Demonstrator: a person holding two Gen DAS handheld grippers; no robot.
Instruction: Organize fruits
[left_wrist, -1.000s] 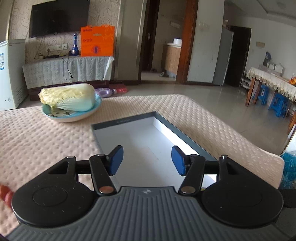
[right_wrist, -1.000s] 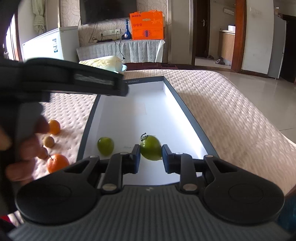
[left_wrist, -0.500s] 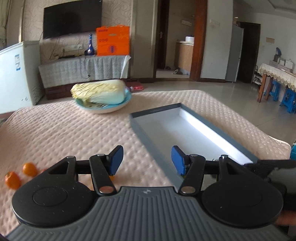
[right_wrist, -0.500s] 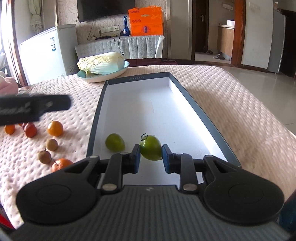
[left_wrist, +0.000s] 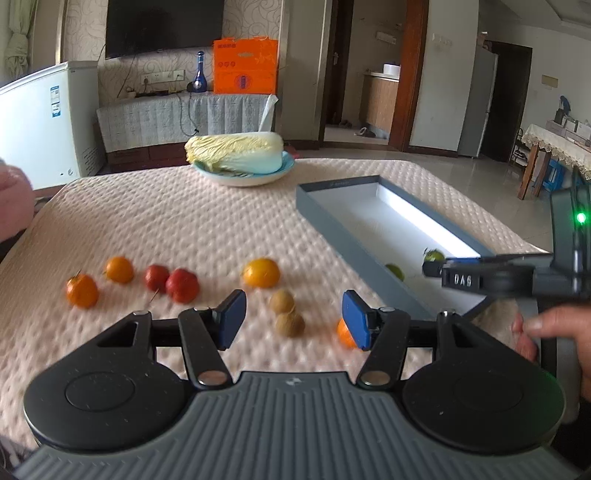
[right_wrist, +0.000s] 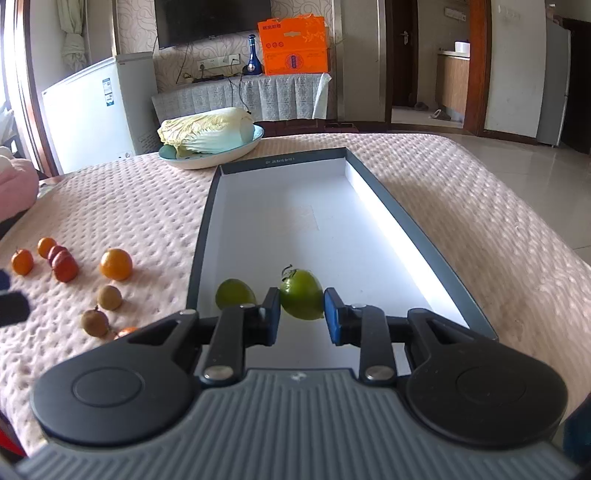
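A grey-rimmed white tray lies on the pink quilted table; it also shows in the left wrist view. In it are a green tomato and a green lime. My right gripper is shut on the green tomato, low over the tray's near end. My left gripper is open and empty above two brown longans. Left of the tray lie oranges, red fruits and a small orange by the right pad.
A blue plate with a napa cabbage stands at the table's far side, just beyond the tray's far end. The right-hand gripper body and the hand holding it show at the right of the left wrist view.
My left gripper has swung left, from over the tray to over the loose fruit. My right gripper stays over the tray's near end and its jaws have parted slightly around the green tomato.
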